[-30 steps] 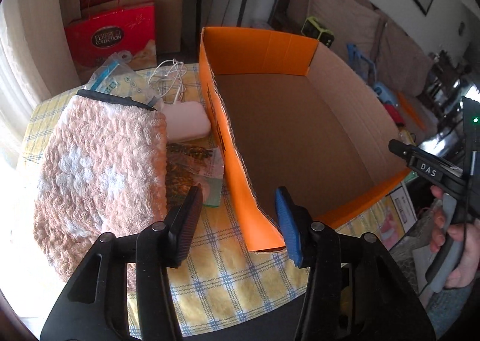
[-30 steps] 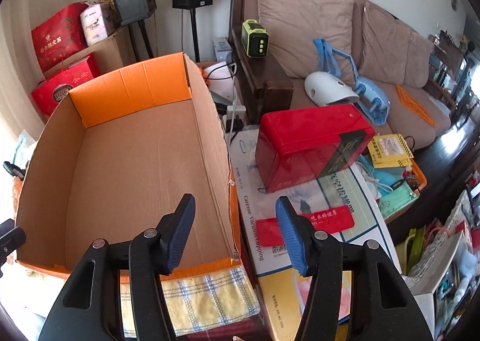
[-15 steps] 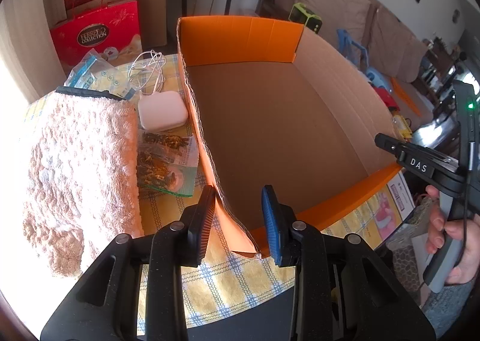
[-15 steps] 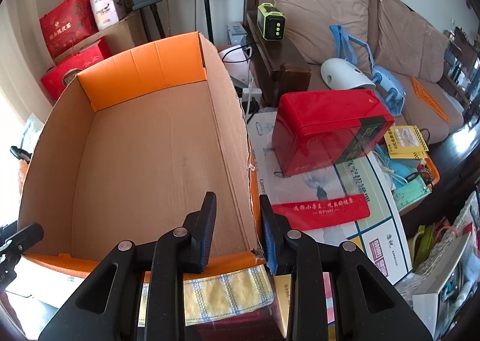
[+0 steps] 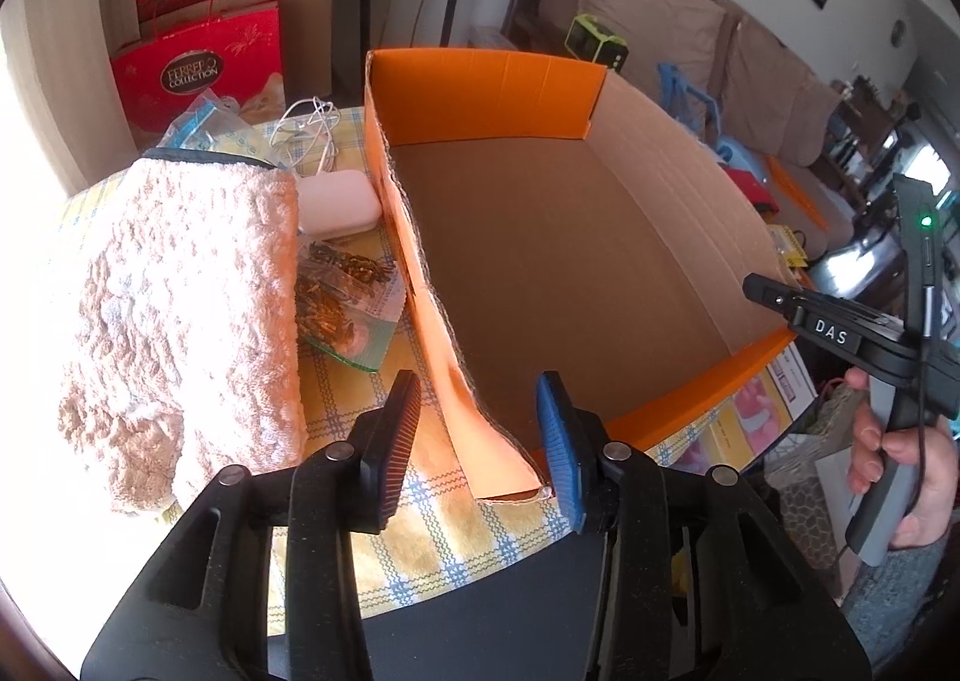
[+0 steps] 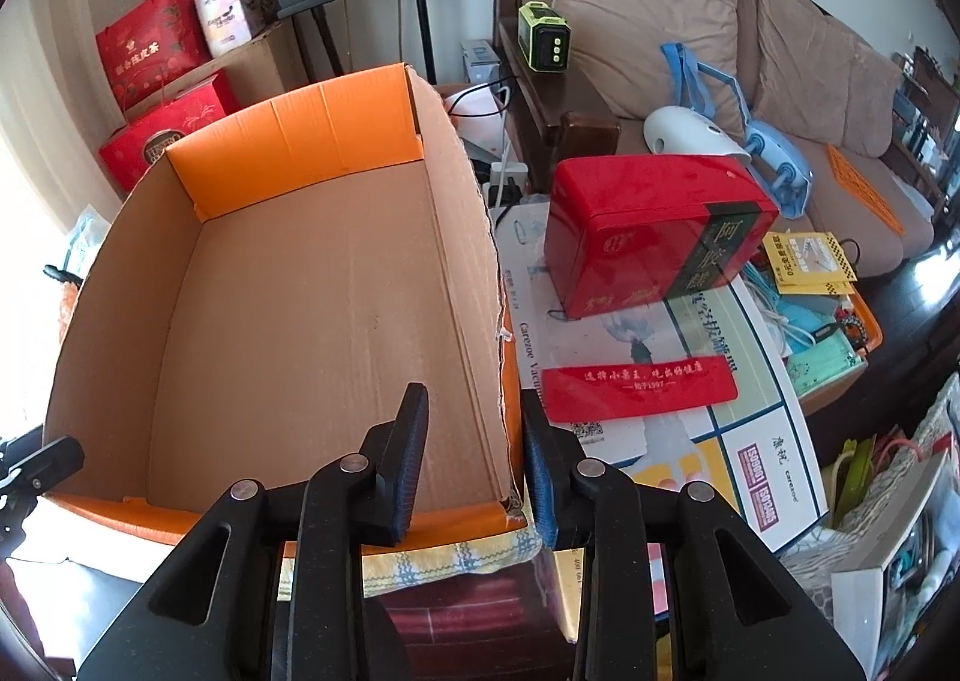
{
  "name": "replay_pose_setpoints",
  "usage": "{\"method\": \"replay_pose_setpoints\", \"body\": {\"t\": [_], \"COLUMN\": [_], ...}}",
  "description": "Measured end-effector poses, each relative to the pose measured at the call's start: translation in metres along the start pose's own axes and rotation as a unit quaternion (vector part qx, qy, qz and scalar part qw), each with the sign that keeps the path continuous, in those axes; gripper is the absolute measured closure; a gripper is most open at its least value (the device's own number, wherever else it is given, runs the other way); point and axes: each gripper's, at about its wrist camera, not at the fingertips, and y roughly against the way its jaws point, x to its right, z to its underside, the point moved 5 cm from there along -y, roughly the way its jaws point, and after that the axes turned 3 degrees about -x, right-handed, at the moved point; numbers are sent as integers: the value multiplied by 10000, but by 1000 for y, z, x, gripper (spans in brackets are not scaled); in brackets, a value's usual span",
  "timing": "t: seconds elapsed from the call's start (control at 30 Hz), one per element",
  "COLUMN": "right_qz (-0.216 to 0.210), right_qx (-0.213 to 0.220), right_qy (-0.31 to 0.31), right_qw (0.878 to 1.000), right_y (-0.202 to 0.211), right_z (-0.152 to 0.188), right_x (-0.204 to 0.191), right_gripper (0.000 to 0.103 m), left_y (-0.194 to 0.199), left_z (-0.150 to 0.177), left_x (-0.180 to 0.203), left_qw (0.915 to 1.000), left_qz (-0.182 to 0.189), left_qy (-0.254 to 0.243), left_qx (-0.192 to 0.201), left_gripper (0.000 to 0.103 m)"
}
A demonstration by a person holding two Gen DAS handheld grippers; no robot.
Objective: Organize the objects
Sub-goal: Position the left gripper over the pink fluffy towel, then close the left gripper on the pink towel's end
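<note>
**Both hand-held grippers at the box's near corners, box empty**

Box (image 5: 540, 261) sits on the bench (image 5: 420, 525), open top, nothing inside. Loose items are all outside it: towel (image 5: 180, 309), snack bag (image 5: 342, 297) and pink case (image 5: 339, 201) to its left; red tin (image 6: 654, 231) and red pouch (image 6: 639, 384) to its right.

Left hand-held gripper (image 5: 477, 441): jaws straddle the near-left corner wall and are opening. Wall is between the pads, but there is a clear gap on the outer side, so it is released, not gripping.

Right hand-held gripper (image 6: 474, 459): jaws straddle the near-right wall, narrow gap. The outer pad looks to be on the cardboard, the inner one I can't confirm, so I can't tell whether it is clamped.

My read: the step is positioning or squaring the box before loading.

How to do it well:
- Grip both corners before moving; a one-sided pull will skew the box and drag the cloth.
- Bite low on the wall. The top edge is ragged and torn near both corners, so it will likely fold or rip.
- Slide rather than lift; thin walls will probably flex.
- Keep clear of the snack bag, which lies against the left wall.
- Then load the bulky towel first.
</note>
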Motion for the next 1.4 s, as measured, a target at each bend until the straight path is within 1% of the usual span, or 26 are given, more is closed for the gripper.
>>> {"method": "replay_pose_setpoints", "body": {"t": [0.07,0.13,0.17,0.2,0.3,0.33,0.47,0.5,0.57,0.63,0.67,0.7,0.8,1.0,1.13,1.27,1.33,1.4], "right_qz": [-55,-116,-160,-202,-247,-247,-209,-209,-208,-208,-207,-208,-211,-195,-198,-197,-202,-209], "right_qx": [38,40,31,17,9,17,67,70,77,77,78,78,78,75,76,78,78,83], "right_qy": [10,30,31,21,17,27,52,48,37,36,38,36,37,49,41,51,42,47], "right_qw": [10000,9999,9999,9998,9997,9997,9997,9997,9997,9997,9997,9997,9997,9998,9998,9998,9998,9997], "right_y": [0,-1,-2,-2,-3,-2,-1,-1,-1,-1,-1,-1,-1,-1,-1,-1,-1,-1], "right_z": [-1,-1,-1,-2,-2,-1,0,0,0,0,0,0,0,0,0,0,0,0], "right_x": [1,2,3,4,5,5,3,3,2,2,3,3,3,2,2,2,1,1], "right_gripper": [71,71,71,72,73,73,73,73,73,73,73,73,73,73,73,72,72,72], "left_y": [11,21,27,31,38,37,31,29,24,19,17,15,8,-3,-17,-29,-35,-39], "left_z": [0,1,0,0,-1,-1,6,9,14,19,21,23,28,26,20,19,19,19], "left_x": [-8,-19,-27,-35,-69,-84,-138,-149,-165,-174,-177,-179,-175,-143,-120,-107,-103,-100], "left_qw": [9999,9997,9994,9989,9955,9938,9852,9831,9806,9798,9798,9800,9827,9906,9938,9949,9946,9943], "left_qz": [-19,-42,-101,-202,-683,-812,-1142,-1214,-1268,-1259,-1240,-1206,-1034,-837,-850,-848,-907,-953], "left_qy": [23,55,99,149,373,513,1157,1270,1413,1487,1516,1535,1498,1044,691,547,500,468], "left_qx": [142,254,314,388,551,557,540,520,488,442,413,393,344,285,179,35,-30,-87], "left_gripper": [48,47,44,38,37,37,36,33,29,28,26,24,23,22,22,22,27,41]}}
